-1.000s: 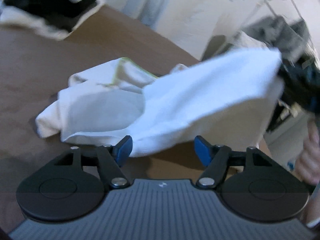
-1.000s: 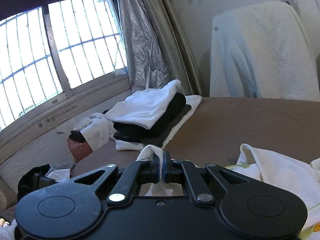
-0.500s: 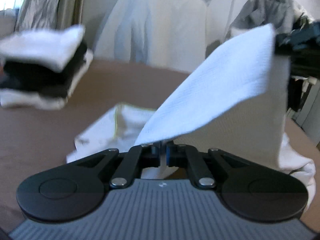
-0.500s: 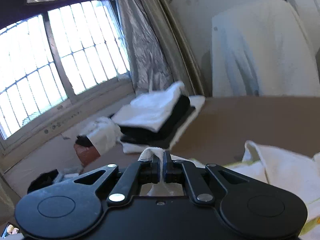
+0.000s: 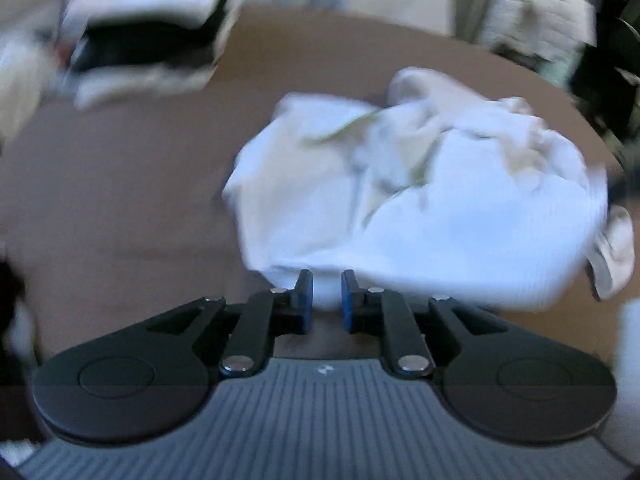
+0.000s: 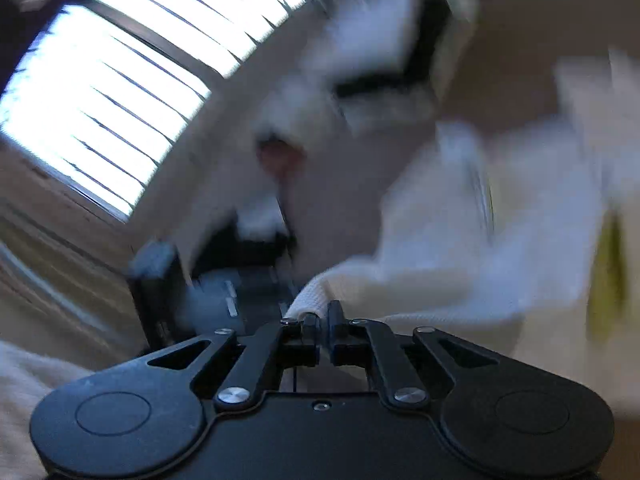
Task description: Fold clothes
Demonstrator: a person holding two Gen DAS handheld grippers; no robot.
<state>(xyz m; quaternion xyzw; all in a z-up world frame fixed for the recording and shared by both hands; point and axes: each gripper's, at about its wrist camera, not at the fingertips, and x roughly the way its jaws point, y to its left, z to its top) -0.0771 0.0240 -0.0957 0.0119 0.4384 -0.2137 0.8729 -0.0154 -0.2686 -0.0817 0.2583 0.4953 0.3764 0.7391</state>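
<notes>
While right gripper (image 6: 323,334) pinches white garment (image 5: 420,200), left gripper (image 5: 324,300) parted

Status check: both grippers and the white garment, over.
Left gripper open, cloth edge between the fingers, unclamped. Right gripper shut on white garment. Garment bunched on brown table. Folded stack at far edge, apart. Views blurred.

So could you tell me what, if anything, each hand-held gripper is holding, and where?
Right hand-held gripper pinches the white knit garment's hem edge; left hand-held gripper is open, holding nothing.
</notes>
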